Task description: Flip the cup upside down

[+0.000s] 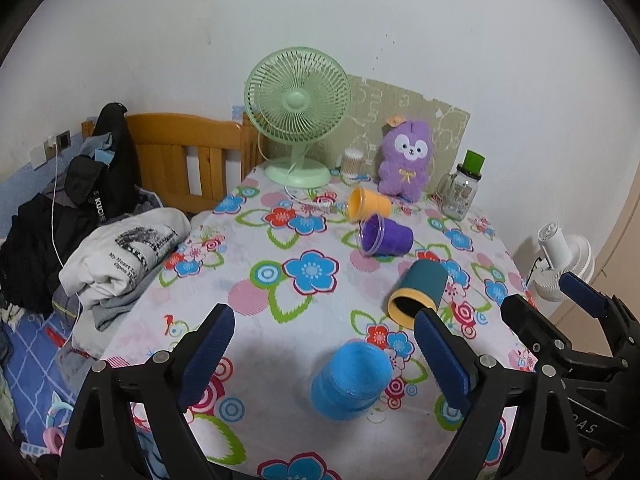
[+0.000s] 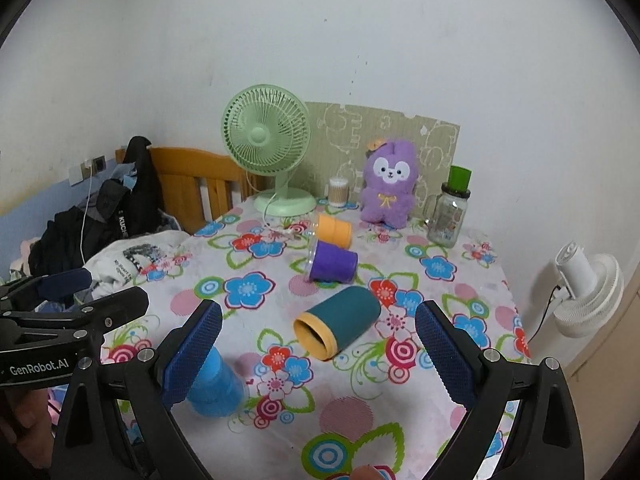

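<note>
**Blue cup down, teal cup next in line**

Nearest the cameras, the left gripper [image 1: 324,360] hangs with its jaws wide apart and nothing between them; the blue cup [image 1: 351,378] stands mouth-down on the tablecloth [image 1: 256,264] just below and between its fingers, seemingly free of them. That cup looks finished. The right gripper [image 2: 318,354] is likewise spread open and empty, and it faces the teal cup [image 2: 338,322], which lies on its side a little further in, its yellow-rimmed mouth turned toward the near left.

Judging by this, the step in hand is the approach to the teal cup. The next move calls for the right jaws to come down astride its body, across the width rather than along it, then close, lift and rotate until the mouth faces the cloth. A round cup lying flat may roll away if one finger touches first.

Beyond it the purple cup [image 2: 334,266] and then the orange cup [image 2: 335,231] also lie on their sides, close together. At the far edge stand a fan [image 2: 267,148], a plush toy [image 2: 387,186] and a jar [image 2: 450,216].
</note>
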Action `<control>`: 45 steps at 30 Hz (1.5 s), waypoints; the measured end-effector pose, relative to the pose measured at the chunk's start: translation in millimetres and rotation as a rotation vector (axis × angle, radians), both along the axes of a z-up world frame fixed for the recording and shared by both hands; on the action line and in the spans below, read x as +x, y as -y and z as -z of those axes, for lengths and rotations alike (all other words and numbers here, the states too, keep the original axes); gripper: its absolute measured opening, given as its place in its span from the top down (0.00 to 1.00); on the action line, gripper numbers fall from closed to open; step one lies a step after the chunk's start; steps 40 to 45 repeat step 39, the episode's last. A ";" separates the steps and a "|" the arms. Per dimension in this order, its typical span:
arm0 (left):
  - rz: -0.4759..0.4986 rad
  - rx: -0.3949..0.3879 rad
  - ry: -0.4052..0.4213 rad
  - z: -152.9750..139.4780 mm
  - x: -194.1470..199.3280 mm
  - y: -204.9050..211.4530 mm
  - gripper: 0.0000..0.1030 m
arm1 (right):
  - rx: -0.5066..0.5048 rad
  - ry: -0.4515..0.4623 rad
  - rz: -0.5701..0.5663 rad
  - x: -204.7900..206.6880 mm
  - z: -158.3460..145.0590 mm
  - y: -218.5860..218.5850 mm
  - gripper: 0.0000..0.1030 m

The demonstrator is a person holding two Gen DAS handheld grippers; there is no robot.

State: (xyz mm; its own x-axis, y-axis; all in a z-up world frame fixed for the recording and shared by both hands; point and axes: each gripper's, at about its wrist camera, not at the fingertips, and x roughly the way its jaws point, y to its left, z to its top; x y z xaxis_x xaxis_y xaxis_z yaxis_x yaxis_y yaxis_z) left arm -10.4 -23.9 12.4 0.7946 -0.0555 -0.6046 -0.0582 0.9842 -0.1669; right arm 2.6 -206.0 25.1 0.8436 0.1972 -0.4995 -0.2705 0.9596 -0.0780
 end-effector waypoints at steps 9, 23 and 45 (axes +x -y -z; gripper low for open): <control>-0.013 -0.001 0.039 -9.2 -5.6 -2.9 0.08 | -0.020 0.070 0.011 -12.0 -16.2 -3.5 0.04; -0.017 0.003 0.053 -13.5 -10.6 -3.7 0.06 | -0.031 0.087 0.015 -16.3 -20.0 -4.3 0.04; -0.017 0.003 0.051 -13.4 -10.4 -4.2 0.06 | -0.034 0.084 0.015 -16.1 -20.5 -4.0 0.04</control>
